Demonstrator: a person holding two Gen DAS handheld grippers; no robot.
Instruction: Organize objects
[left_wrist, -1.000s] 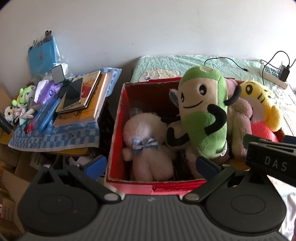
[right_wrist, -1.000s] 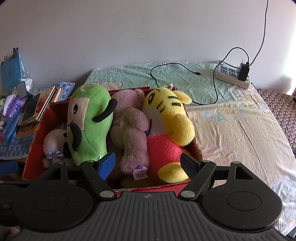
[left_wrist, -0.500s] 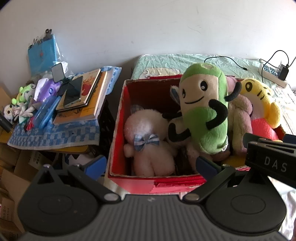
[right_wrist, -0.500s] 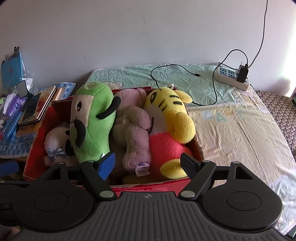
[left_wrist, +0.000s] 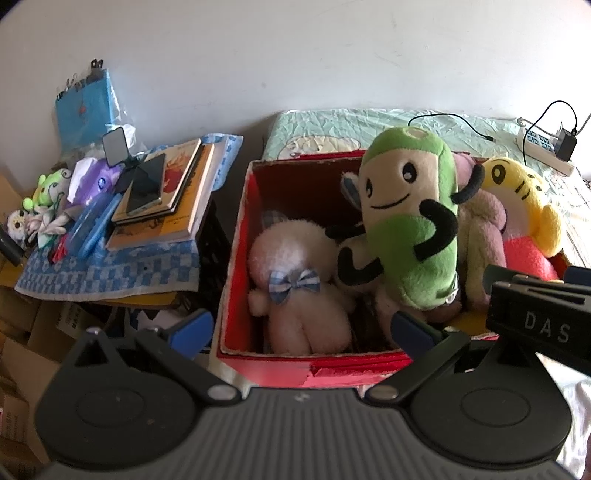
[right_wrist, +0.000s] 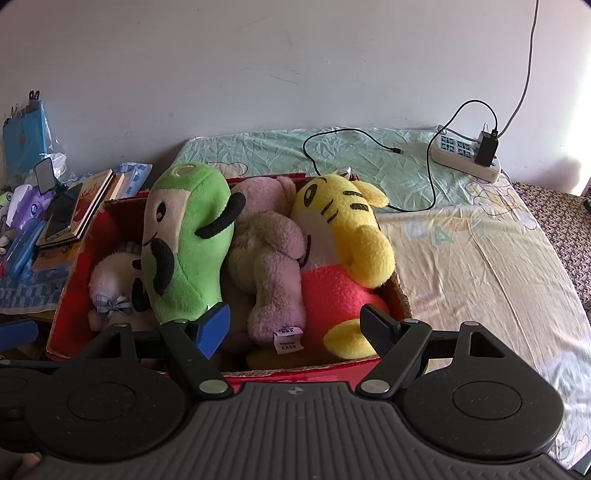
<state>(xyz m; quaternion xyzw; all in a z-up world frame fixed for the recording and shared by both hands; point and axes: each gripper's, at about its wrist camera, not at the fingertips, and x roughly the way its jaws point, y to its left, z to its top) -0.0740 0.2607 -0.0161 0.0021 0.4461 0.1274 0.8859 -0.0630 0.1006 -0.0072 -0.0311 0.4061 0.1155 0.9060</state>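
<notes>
Bedroom, white wall behind. Far left: side table (left_wrist: 96, 284) with books (left_wrist: 166, 206), phone (left_wrist: 146, 184), small toys. Red box (left_wrist: 332, 365) at bed's (right_wrist: 461, 251) left edge holds white plush (left_wrist: 295, 280), green plush (right_wrist: 181, 243), pink plush (right_wrist: 273, 258), yellow tiger plush (right_wrist: 343, 251). Packing looks mostly done; bedsheet bare apart from power strip (right_wrist: 465, 155). Pink plush tag reads "KASE"; "DAS" on right device. Left gripper (left_wrist: 303, 328) and right gripper (right_wrist: 295, 326) both spread wide, empty, near box front.
</notes>
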